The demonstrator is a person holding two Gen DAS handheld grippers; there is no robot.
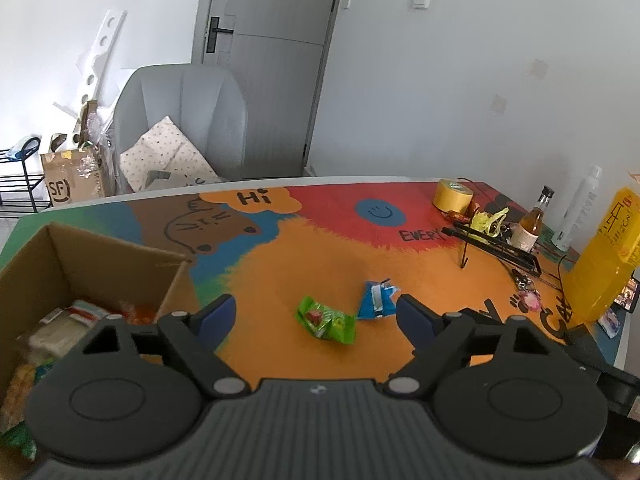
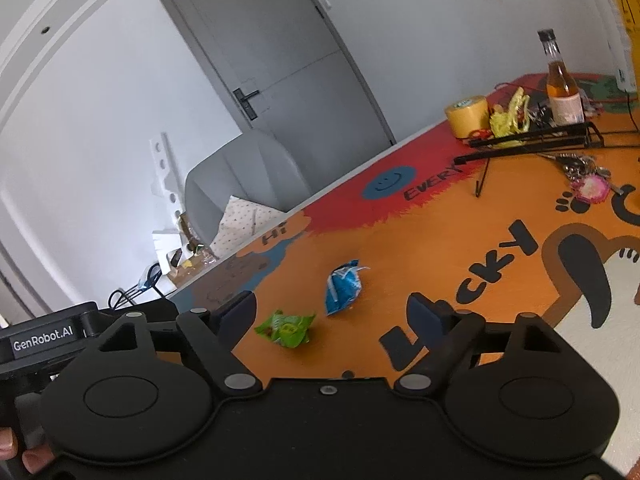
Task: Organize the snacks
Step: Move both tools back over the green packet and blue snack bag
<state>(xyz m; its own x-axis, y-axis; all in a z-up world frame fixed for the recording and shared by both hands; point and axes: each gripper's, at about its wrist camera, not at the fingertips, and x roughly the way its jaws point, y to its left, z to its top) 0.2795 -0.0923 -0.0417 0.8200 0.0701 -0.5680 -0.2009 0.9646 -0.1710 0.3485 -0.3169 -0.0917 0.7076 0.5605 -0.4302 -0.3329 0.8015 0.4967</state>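
A green snack packet [image 1: 326, 322] and a blue snack packet [image 1: 376, 300] lie side by side on the orange part of the table mat. My left gripper [image 1: 316, 316] is open and empty, held above the table with both packets between its fingers' line of sight. A cardboard box [image 1: 80, 264] at the left holds several snack packets. In the right wrist view the green packet [image 2: 286, 328] and the blue packet [image 2: 343, 286] lie ahead of my right gripper [image 2: 332, 314], which is open and empty.
A yellow tape roll [image 1: 452, 196], a black wire rack [image 1: 496, 246], a small bottle [image 1: 530, 224], a white bottle [image 1: 576, 208] and a yellow carton [image 1: 604, 256] stand at the table's right. A grey chair [image 1: 180, 128] stands behind the table. Keys [image 2: 588, 184] lie near the rack.
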